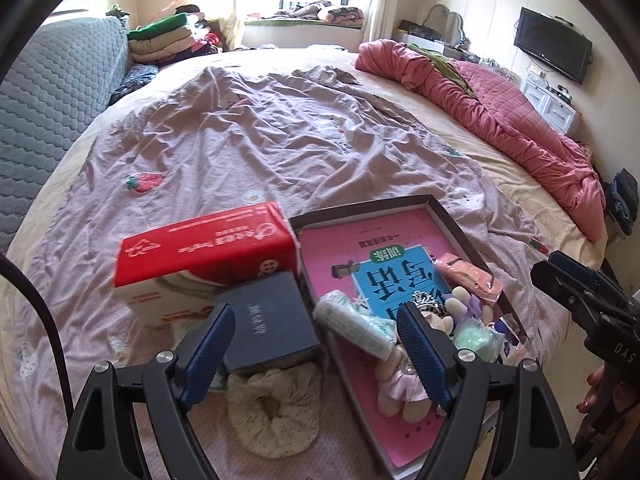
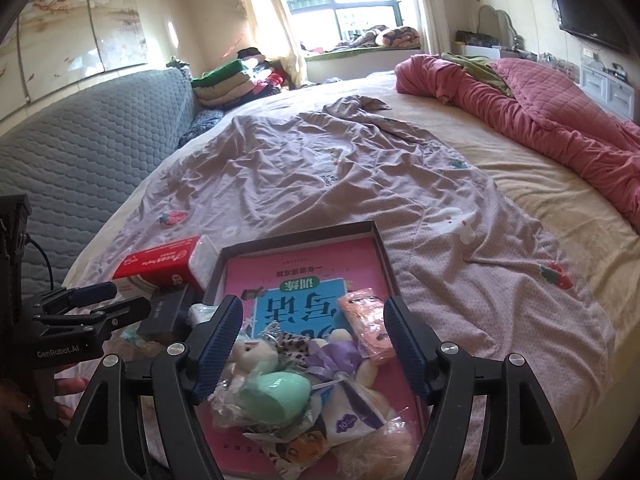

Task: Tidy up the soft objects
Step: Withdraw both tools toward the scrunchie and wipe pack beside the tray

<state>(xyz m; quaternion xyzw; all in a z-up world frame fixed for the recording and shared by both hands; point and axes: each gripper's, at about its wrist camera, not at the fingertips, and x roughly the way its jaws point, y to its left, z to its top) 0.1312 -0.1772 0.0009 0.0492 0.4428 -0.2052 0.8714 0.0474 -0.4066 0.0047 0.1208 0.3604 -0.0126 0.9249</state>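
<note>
A shallow dark box [image 1: 362,207] [image 2: 298,233] lies on the bed with a pink and blue book in it. Soft things are piled at its near end: a plush doll in a pink dress [image 1: 400,384], a mint green item in plastic [image 2: 276,394], a purple-bowed pouch [image 2: 336,360], a pink pack [image 1: 470,276] [image 2: 370,326] and a white tissue pack [image 1: 354,324]. A beige scrunchie [image 1: 272,412] lies on the sheet left of the box. My left gripper [image 1: 316,352] is open above the scrunchie and the box's left wall. My right gripper [image 2: 314,344] is open over the pile.
A red and white tissue box [image 1: 204,248] [image 2: 160,260] and a dark blue box [image 1: 268,324] lie left of the dark box. A rumpled mauve sheet [image 1: 260,132] covers the bed. A red quilt [image 1: 500,100] lies at the right, a grey headboard [image 1: 52,92] at the left.
</note>
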